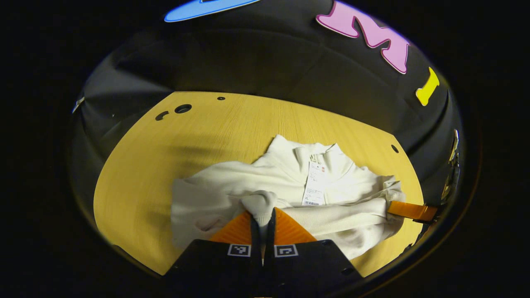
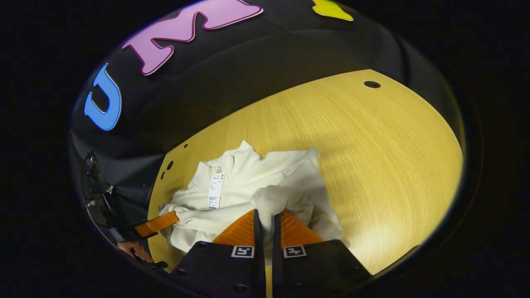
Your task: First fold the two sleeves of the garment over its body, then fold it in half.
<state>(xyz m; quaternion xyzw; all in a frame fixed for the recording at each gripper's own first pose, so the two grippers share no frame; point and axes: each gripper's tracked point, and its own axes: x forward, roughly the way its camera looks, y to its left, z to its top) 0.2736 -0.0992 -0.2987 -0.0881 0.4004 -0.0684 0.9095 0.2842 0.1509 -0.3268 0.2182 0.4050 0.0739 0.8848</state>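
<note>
A cream-white garment (image 1: 232,182) with a stand-up collar and a paper tag (image 1: 313,186) lies rumpled on the yellow wooden table (image 1: 207,128). My left gripper (image 1: 261,216) is shut on a bunched sleeve cuff (image 1: 258,202) over the garment's near side. Farther right, the right gripper (image 1: 410,211) pinches the other sleeve end. In the right gripper view, the right gripper (image 2: 265,217) is shut on a white sleeve cuff (image 2: 273,198) above the garment (image 2: 248,174), whose tag (image 2: 215,190) faces up. The left gripper (image 2: 155,224) grips fabric at the garment's left edge, with a hand (image 2: 132,248) behind it.
Bare table (image 2: 372,145) spreads wide beyond and to the right of the garment. Small round holes (image 1: 182,108) mark the tabletop's far corners, another hole (image 2: 372,84) among them. Black cloth wall rises just behind the table's far edge.
</note>
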